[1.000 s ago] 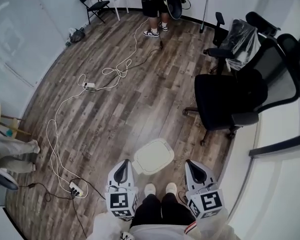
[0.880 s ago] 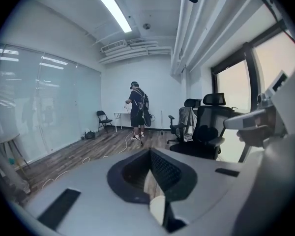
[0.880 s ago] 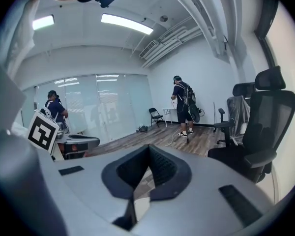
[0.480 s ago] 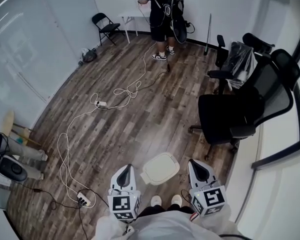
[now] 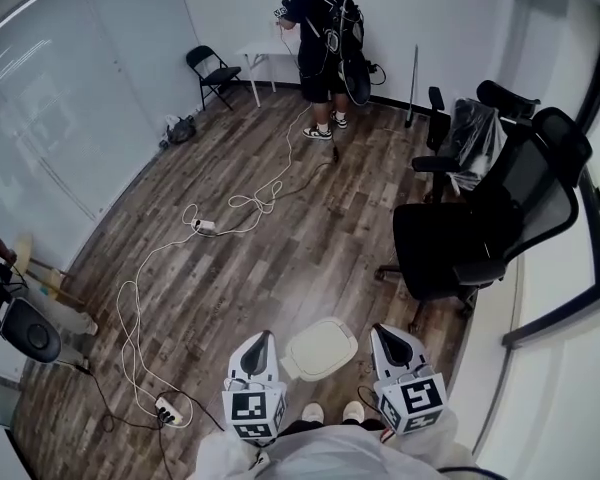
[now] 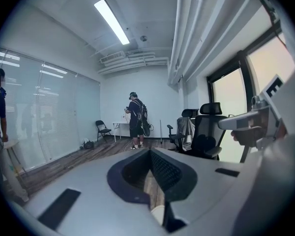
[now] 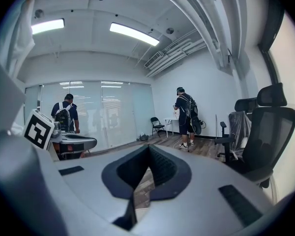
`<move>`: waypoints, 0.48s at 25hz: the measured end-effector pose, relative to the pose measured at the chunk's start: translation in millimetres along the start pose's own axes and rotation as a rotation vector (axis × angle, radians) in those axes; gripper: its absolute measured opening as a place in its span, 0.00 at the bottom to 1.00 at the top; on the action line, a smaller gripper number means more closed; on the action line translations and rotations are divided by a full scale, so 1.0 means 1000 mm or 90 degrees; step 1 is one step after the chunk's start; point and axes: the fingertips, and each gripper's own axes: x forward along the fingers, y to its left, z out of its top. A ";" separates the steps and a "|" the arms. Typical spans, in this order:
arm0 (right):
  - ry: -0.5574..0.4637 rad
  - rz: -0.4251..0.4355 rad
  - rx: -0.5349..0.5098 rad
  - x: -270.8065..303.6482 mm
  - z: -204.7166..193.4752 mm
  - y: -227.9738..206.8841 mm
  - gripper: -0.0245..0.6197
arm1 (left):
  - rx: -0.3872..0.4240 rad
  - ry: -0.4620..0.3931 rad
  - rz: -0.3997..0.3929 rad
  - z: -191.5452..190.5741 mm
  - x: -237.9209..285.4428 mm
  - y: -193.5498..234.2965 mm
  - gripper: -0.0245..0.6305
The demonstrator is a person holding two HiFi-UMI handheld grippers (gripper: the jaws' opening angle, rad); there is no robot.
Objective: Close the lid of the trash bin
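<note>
**Both grippers flanked the closed bin**

From the head view, I had the left gripper [image 5: 261, 342] and the right gripper [image 5: 389, 335] held low, one on each side of the white trash bin [image 5: 320, 350]. The bin stood on the wooden floor [image 5: 280, 238] just ahead of my shoes. Its lid [image 5: 326, 344] lay flat over the top. In both gripper views the fingers were clenched tip to tip with nothing between them. A black office chair [image 5: 460, 238] stood off to the right, and a white cable [image 5: 130, 303] trailed across the boards on the left. A person [image 5: 320, 38] stood at the far wall.
</note>
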 end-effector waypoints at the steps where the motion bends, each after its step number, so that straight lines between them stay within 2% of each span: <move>1: -0.001 -0.002 0.001 0.000 -0.001 0.000 0.07 | 0.001 -0.001 0.000 0.000 0.000 0.001 0.04; 12: 0.004 -0.006 0.013 -0.002 -0.011 -0.015 0.07 | 0.010 0.019 -0.004 -0.009 0.006 -0.008 0.04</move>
